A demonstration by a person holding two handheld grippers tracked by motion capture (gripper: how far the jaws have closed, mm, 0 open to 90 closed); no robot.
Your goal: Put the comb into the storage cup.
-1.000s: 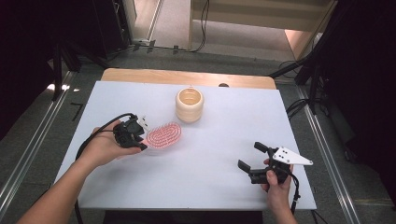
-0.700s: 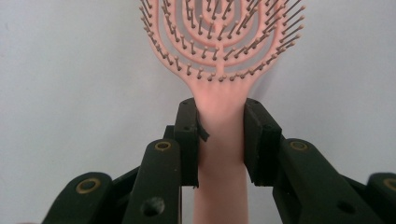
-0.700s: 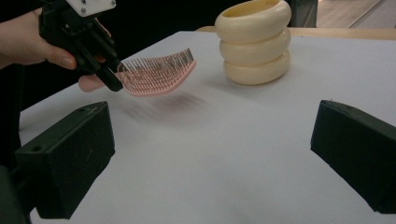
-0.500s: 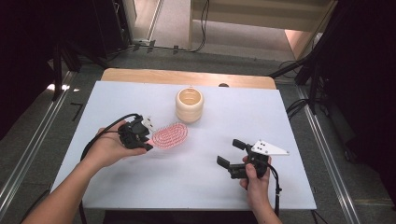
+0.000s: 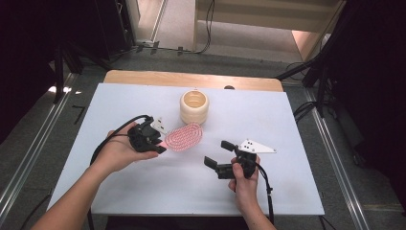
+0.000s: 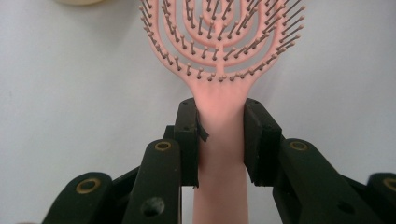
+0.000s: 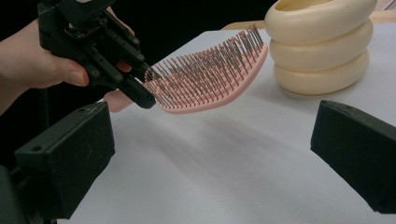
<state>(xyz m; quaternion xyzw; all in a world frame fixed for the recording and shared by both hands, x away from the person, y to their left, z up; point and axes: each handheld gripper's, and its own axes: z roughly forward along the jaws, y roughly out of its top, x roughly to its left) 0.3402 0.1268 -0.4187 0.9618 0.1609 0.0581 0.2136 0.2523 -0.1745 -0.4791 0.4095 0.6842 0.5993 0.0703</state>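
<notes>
High view first, going left to right: your left gripper is clamped on the handle of the pink hairbrush, and the brush head sticks out to the right of it, just in front of the cream ribbed pot. Left gripper view makes the grip pretty clear, both black pads are pressed against the sides of the brush handle, bristles facing the camera, handle running straight down between the jaws. From the right gripper view the brush looks lifted off the table and tilted, its far tip close to the pot, though I can't tell if they actually touch.

About that pot: it's a stack of three fat rings, open at the top, and from above the inside looks like bare cream wall. Whether anything sits at the bottom I can't tell.

Further right, your right gripper is well apart from the brush, jaws spread wide with nothing between them. You can see the same in its own view, two black pads far apart with only table in the gap.

Surface is a white table top with a wooden edge at the far side. Around it there's grey floor, some cables and dark stands.
</notes>
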